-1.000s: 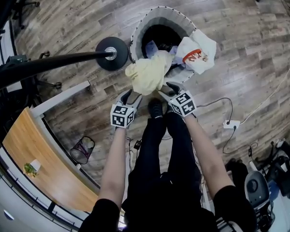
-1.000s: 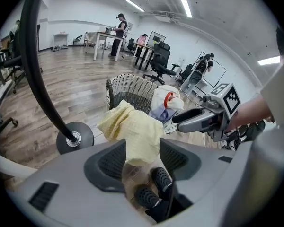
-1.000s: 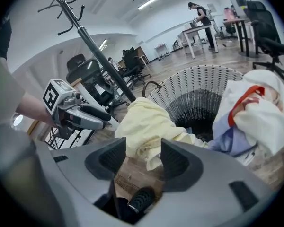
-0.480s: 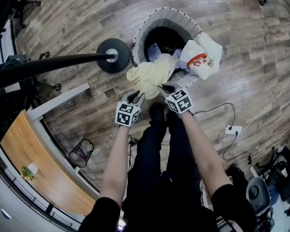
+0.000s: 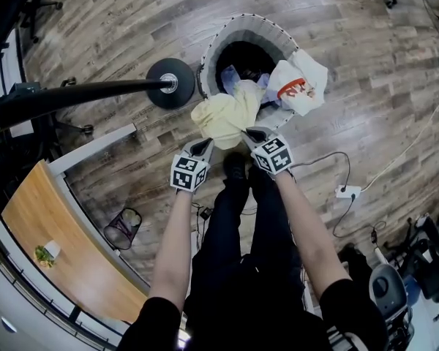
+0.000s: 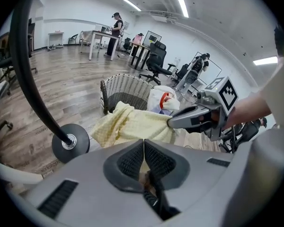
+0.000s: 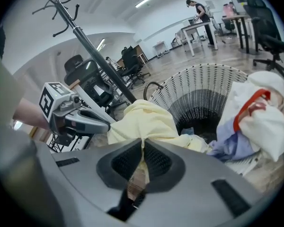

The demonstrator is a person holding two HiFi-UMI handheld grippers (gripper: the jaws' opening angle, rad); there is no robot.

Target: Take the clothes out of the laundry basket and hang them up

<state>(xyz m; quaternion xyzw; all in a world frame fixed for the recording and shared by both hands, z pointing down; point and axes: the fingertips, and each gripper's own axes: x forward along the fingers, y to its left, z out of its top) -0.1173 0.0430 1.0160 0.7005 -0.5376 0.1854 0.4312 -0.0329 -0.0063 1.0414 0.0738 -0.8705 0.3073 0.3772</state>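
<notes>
A pale yellow garment [image 5: 225,114] hangs over the near rim of the woven laundry basket [image 5: 214,47]. My left gripper [image 5: 205,147] holds its near left edge, and my right gripper [image 5: 249,134] holds its near right edge. Both sets of jaws have just been closing and now pinch the cloth. In the left gripper view the jaws [image 6: 143,144] meet under the yellow garment [image 6: 131,125], with the right gripper [image 6: 197,117] at its far corner. In the right gripper view a strip of yellow garment [image 7: 145,118] runs between the shut jaws [image 7: 142,144], and the left gripper [image 7: 80,120] bites its other side.
A white garment with red print [image 5: 300,83] drapes over the basket's right rim, with bluish clothes [image 5: 231,74] inside. The coat stand's round base [image 5: 170,82] sits left of the basket and its pole [image 5: 66,96] leans left. A cable and socket [image 5: 346,191] lie on the wooden floor at right.
Both grippers' jaws, open around the yellow garment's near edge a second ago, have shut on it. The hands and the garment have hardly shifted.
</notes>
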